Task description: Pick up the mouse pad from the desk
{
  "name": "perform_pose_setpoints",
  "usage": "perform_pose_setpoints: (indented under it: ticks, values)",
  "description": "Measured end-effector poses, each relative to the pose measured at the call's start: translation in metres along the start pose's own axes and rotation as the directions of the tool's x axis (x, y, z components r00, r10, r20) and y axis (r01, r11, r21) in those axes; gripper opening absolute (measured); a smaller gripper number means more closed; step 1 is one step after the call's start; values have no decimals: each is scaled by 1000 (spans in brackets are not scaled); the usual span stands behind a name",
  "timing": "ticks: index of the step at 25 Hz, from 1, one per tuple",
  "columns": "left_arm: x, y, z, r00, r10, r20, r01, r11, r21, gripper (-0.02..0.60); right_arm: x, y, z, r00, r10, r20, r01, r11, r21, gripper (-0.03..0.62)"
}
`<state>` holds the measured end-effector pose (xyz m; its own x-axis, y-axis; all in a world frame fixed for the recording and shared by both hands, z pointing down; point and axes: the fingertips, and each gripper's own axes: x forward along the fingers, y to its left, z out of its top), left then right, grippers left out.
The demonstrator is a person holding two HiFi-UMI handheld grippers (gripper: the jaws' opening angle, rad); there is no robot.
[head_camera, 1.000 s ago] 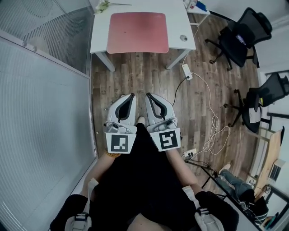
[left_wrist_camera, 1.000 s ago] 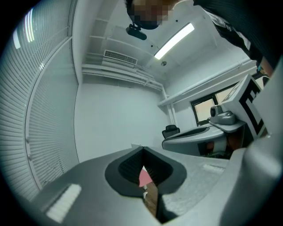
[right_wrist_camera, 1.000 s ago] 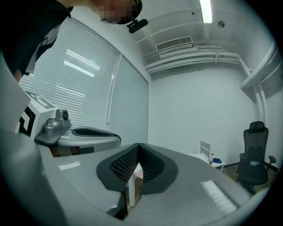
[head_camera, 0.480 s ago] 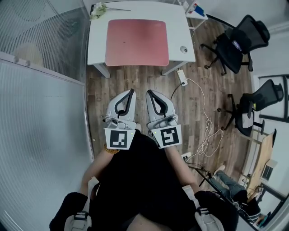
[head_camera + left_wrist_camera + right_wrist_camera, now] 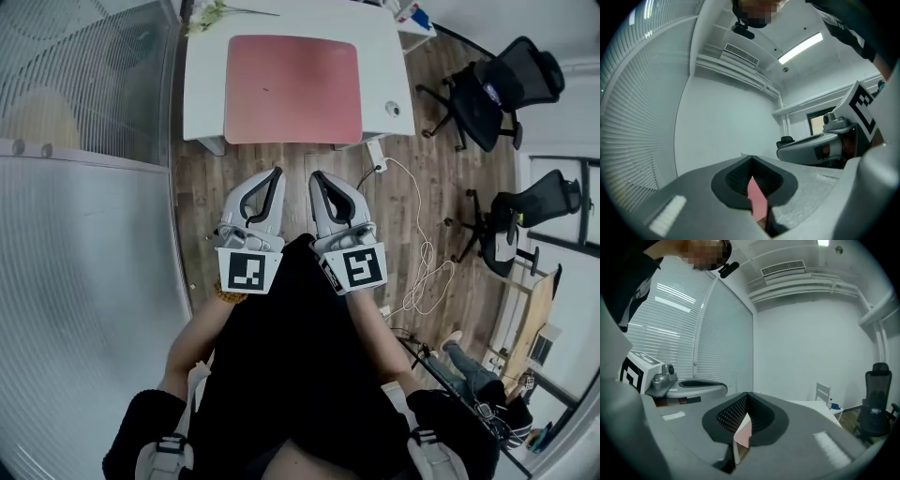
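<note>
Both closed: left gripper (image 5: 277,173), right gripper (image 5: 314,176); mouse pad (image 5: 292,89) apart.

The mouse pad (image 5: 292,89) is a large, dusty-pink rectangle with rounded corners and a plain, matte surface, apart from a tiny dark speck left of its middle. It lies flat and unfolded on the white desk (image 5: 202,84), in the upper middle of the head view, its long sides running left to right. Its lower edge sits close to the desk's lower edge, and white strips of desk show on its left and right. Nothing touches it. In each gripper view only a narrow pink sliver of it shows, low in the middle of the frame (image 5: 757,199) (image 5: 744,430).
</note>
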<state>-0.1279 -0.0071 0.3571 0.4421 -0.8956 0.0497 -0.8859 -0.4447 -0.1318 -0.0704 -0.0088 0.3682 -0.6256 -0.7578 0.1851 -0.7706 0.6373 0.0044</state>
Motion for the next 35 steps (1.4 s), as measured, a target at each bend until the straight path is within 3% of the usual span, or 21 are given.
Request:
perform_pose_setpoints:
  ticks: [3,7,10,13,16,19,22,24,27,30,32,35]
  values:
    - [14,-1,-7,1000,-9,-25,9,1000,9,2,1,-16,-7,1000,-1,-3,1,999,38,23]
    - [34,6,-15,999,7,-39,-8,999,-34,2,14,-44,-15,999,20,25,-24,987,157,23]
    - [47,13,-25,999,31,-35,-37,984,-175,2,28,-65,-26,998,44,43,-53,967,248,23]
    - [58,14,-40,999,36,-34,-44,954,-298,2,37,-89,-43,997,62,46,-74,939,337,23]
    - [74,11,-57,999,31,-24,-38,909,-414,2,42,-119,-69,998,55,42,-68,885,461,23]
    - [88,12,-82,999,51,-7,-45,818,-573,2,47,-144,-102,998,41,37,-55,788,613,25]
    - [96,18,-110,996,91,13,-52,678,-733,3,49,-160,-130,999,32,38,-50,663,747,34]
    - [97,23,-129,993,115,12,-60,602,-796,17,50,-163,-148,999,24,34,-41,593,804,41]
    - [97,27,-159,989,145,15,-62,513,-856,26,55,-164,-173,999,-4,36,-30,479,877,55]
    - [96,25,-190,984,176,-8,-76,382,-921,44,56,-163,-201,998,-62,31,-8,345,939,75]
    - [93,21,-217,981,193,-30,-91,312,-946,55,58,-158,-218,997,-75,22,2,302,953,83]
    - [96,9,-245,981,181,-70,-119,272,-955,68,62,-154,-237,998,-57,3,14,281,960,103]
